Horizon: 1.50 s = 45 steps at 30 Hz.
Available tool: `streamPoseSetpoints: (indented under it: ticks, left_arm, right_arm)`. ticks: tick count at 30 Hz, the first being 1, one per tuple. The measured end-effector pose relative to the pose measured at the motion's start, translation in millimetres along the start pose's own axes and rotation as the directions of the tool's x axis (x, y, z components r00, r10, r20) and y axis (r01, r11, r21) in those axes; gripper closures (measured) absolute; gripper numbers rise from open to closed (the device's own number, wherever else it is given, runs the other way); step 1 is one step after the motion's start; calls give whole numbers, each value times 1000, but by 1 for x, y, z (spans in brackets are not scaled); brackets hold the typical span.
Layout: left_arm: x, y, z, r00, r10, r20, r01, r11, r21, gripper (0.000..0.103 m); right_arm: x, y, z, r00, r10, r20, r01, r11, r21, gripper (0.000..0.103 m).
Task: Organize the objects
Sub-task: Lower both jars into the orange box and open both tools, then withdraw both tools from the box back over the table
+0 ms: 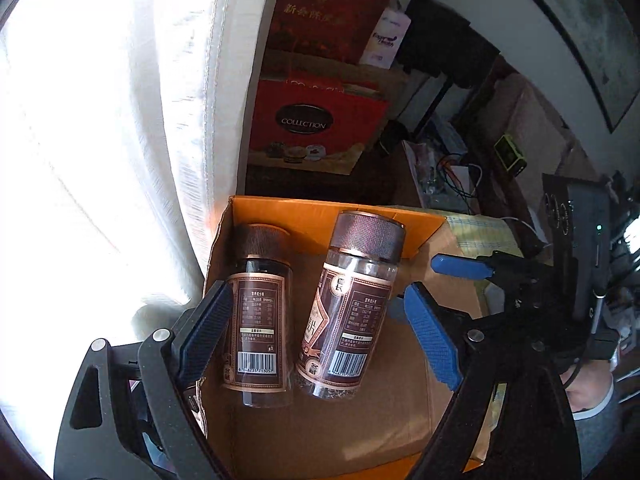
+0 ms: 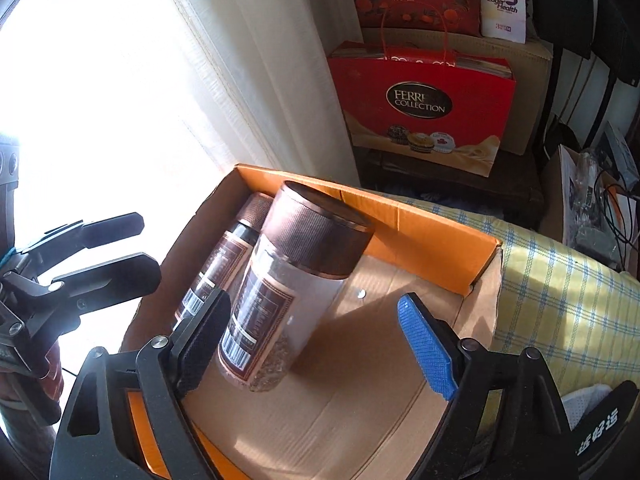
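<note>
Nearest us, our left tool [image 1: 316, 328] stands with its ribbed blue fingers apart, empty, at the bottom of its frame; our right tool [image 2: 320, 340] likewise gapes. Between their fingers lie two clear cylindrical jars, the left jar [image 1: 258, 312] and the right jar [image 1: 352, 300], with ridged brown lids, inside the orange-rimmed corrugated cardboard box [image 1: 332, 216]. Beyond, upper centre, stands a glossy red gift bag [image 2: 424, 108].

Left black two-finger gripper with blue ribbed pads [image 1: 316, 320] spread wide, empty, right black blue-padded gripper [image 2: 320, 344] likewise gaped open, both angled downward
</note>
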<state>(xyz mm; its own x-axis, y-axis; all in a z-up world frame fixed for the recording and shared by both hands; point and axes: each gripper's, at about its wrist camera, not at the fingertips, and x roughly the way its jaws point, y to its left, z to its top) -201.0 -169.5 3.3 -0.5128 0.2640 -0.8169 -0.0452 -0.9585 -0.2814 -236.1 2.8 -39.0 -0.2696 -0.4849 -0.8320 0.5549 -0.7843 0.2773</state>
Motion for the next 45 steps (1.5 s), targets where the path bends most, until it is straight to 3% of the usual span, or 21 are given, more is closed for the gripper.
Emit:
streamPoseSetpoints:
  ticks: [8,16,20,25,36,42,45]
  left_arm:
    - [0,-4,-10,1000,-22,-12,22,1000,-1,11]
    - [3,-20,-23,998,-56,-10,56,998,-6,2]
    - [5,-33,-29,998,-62,-24,62,998,10,0]
    - [8,-59,-38,995,-81,-53,84,995,54,0]
    - [9,-134,-60,994,-88,-60,98,976,193,0]
    - [18,-172,-77,981,-147,-125,176,948,264,0]
    - [20,-191,-84,981,-141,-131,175,938,300,0]
  right_arm:
    - [6,2,-7,1000,12,-20,-12,1000,-6,17]
    - [-36,-17,-28,999,-24,25,25,1000,-2,17]
    - [-63,-27,-41,995,-80,59,81,997,-5,14]
    - [-89,-40,-58,982,-170,85,172,985,-10,9]
    - [-152,-83,-104,956,-263,130,257,965,62,1]
    - [-176,-104,-129,920,-364,143,352,930,101,0]
    - [-185,-118,-143,921,-364,139,346,928,135,0]
